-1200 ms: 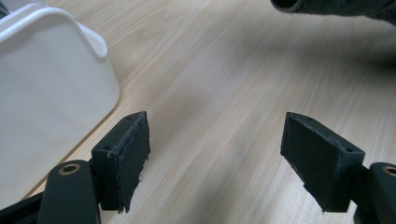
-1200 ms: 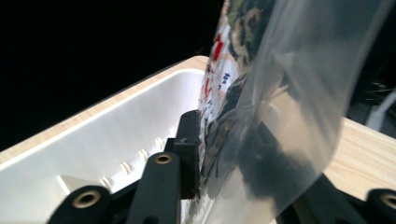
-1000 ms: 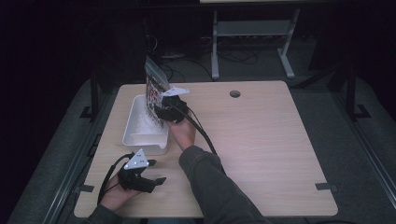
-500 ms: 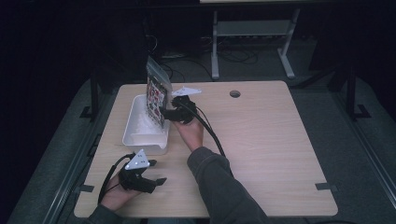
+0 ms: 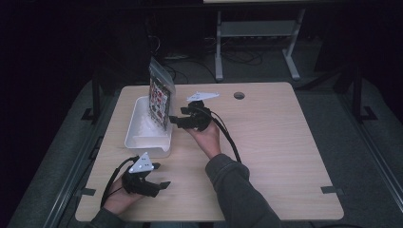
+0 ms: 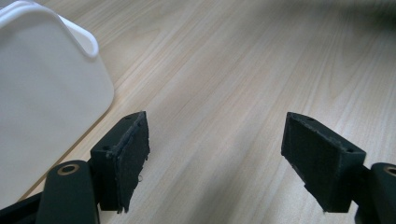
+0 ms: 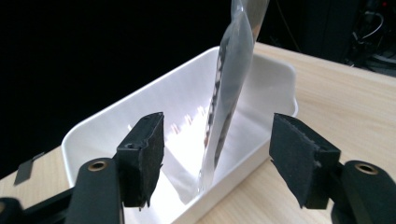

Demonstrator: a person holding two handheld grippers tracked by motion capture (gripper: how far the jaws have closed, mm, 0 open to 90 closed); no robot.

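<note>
Right tool backed off pouch, jaws just opening wide, empty, pouch upright in tub

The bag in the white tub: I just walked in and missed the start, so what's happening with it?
A person works with a gripper in each hand. The right gripper has just been opening its jaws and stands apart from the clear bag, which stands upright in the white tub, leaning on its wall. The left gripper rests open on the wooden table, holding nothing.

White tub, red-patterned clear pouch
</note>
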